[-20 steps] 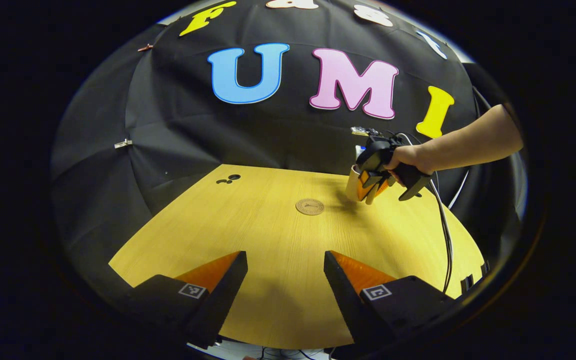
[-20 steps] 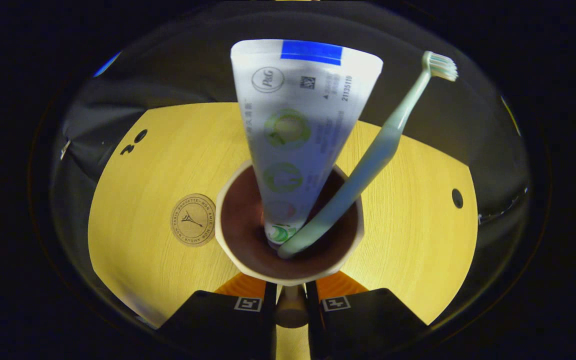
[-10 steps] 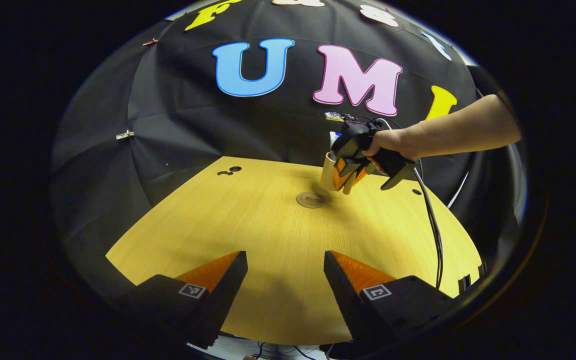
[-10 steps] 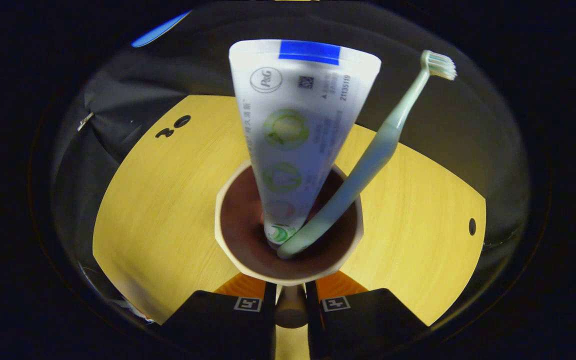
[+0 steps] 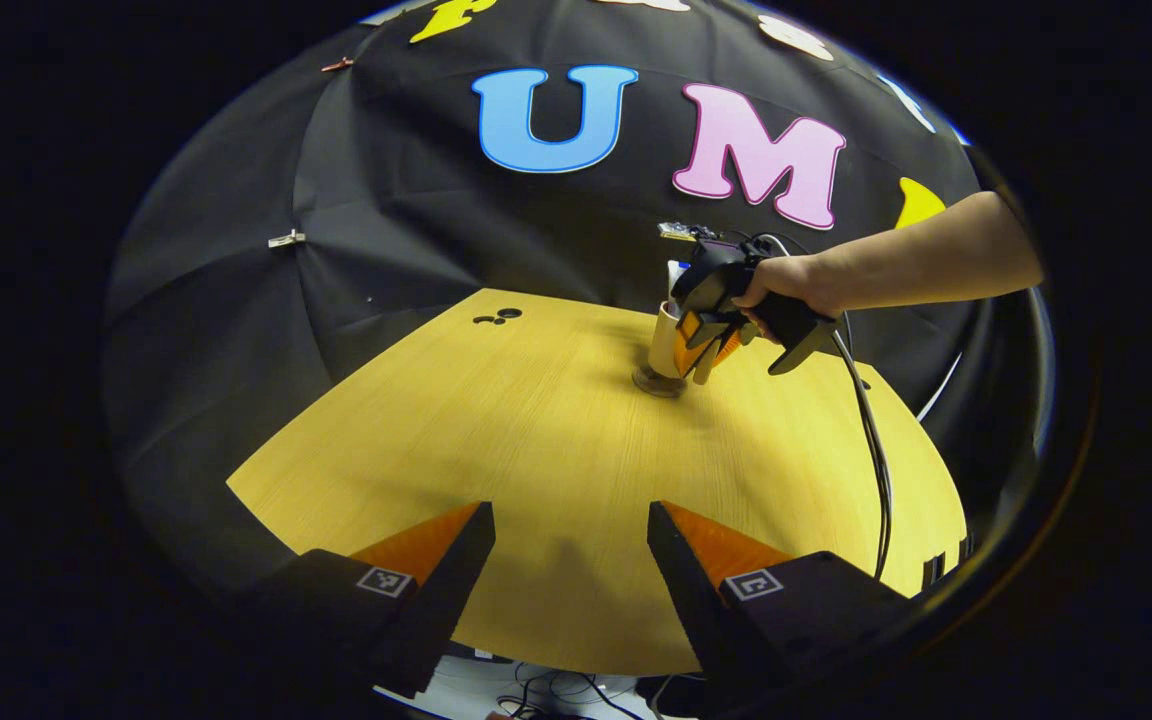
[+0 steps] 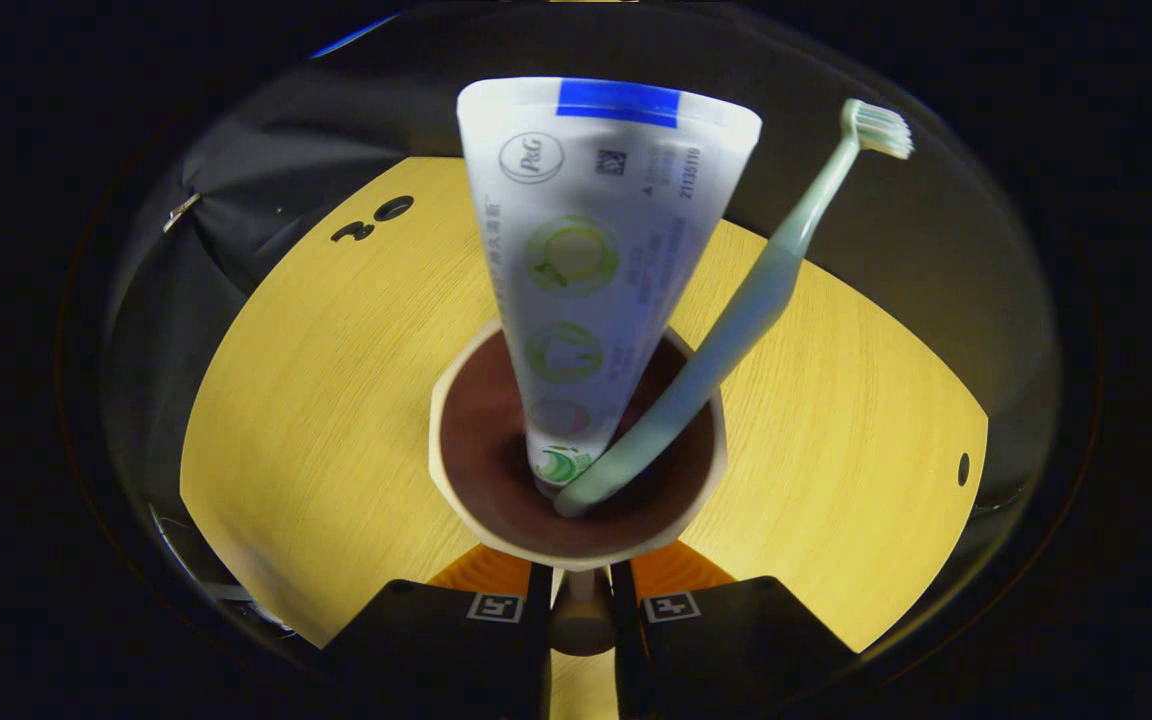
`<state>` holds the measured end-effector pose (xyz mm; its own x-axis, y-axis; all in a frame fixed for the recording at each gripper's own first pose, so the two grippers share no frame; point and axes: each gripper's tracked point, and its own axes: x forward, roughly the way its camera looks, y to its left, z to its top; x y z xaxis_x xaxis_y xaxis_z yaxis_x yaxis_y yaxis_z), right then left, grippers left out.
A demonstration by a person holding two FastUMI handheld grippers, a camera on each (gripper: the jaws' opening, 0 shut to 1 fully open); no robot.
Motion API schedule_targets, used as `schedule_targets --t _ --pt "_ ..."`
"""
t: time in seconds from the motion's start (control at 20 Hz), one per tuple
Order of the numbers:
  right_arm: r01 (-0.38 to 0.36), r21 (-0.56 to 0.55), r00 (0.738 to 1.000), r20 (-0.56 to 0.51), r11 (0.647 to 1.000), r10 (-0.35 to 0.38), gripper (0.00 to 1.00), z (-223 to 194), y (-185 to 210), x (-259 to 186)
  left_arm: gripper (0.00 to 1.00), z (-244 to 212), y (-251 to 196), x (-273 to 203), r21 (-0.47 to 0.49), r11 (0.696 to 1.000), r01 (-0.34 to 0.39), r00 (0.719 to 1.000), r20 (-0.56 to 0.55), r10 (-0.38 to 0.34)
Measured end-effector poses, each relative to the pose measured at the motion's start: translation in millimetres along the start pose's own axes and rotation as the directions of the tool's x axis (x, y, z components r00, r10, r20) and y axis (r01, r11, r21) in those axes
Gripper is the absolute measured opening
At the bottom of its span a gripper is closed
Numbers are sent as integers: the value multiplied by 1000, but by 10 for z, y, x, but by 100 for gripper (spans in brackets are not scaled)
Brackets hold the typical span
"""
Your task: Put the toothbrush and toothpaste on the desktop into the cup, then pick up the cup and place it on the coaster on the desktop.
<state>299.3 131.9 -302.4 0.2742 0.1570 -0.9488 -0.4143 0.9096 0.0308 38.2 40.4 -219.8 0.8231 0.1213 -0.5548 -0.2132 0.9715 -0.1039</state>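
Two items were already in: across the worktop (image 5: pixel 536 450) you had your right claw (image 6: pixel 581 585) pinching the cup (image 6: pixel 576 440) just over the coaster (image 5: pixel 658 381), toothpaste (image 6: pixel 601 250) and toothbrush (image 6: pixel 746 310) standing inside, left claw (image 5: pixel 571 560) spread idle, leaving only set-down and release.

Looking like a recording booth or lab rather than a home: black cloth wall (image 5: pixel 416 260) hanging pinned with clips (image 5: pixel 286 239), bare wooden desktop (image 5: pixel 536 450) standing alone, cables (image 5: pixel 871 440) trailing off a hand-held device, more wiring lying below the desktop's edge.
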Motion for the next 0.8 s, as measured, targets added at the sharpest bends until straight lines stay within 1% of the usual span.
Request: schedule_targets --t 0.25,0.45,0.6,0.65,0.7,0.75,0.8 --pt "16 -37 1000 -25 999 -17 29 -24 -66 -22 98 -110 72 -20 -14 1000 -14 1000 -22 14" --pt "20 -13 999 -35 1000 -20 29 -34 -41 -27 98 -173 40 -28 -23 1000 3 999 -39 -4" --pt "11 0 1000 -26 1000 -11 29 -2 -15 -27 98 -220 58 -56 -31 1000 -5 999 -51 4" --pt "12 3 1000 -26 1000 -12 24 -7 -20 -16 98 -245 59 -71 -36 999 -8 998 -57 6" --pt "10 -2 1000 -29 1000 -10 24 -18 -21 -10 98 -261 58 -80 -41 999 -10 998 -60 8" --pt "12 -4 1000 -28 1000 -12 30 -12 -34 -25 98 -266 50 -88 -46 999 -11 998 -62 8" --pt "13 -4 1000 -17 1000 -13 27 -1 -27 -34 98 -272 40 -95 -47 999 -11 998 -64 8"
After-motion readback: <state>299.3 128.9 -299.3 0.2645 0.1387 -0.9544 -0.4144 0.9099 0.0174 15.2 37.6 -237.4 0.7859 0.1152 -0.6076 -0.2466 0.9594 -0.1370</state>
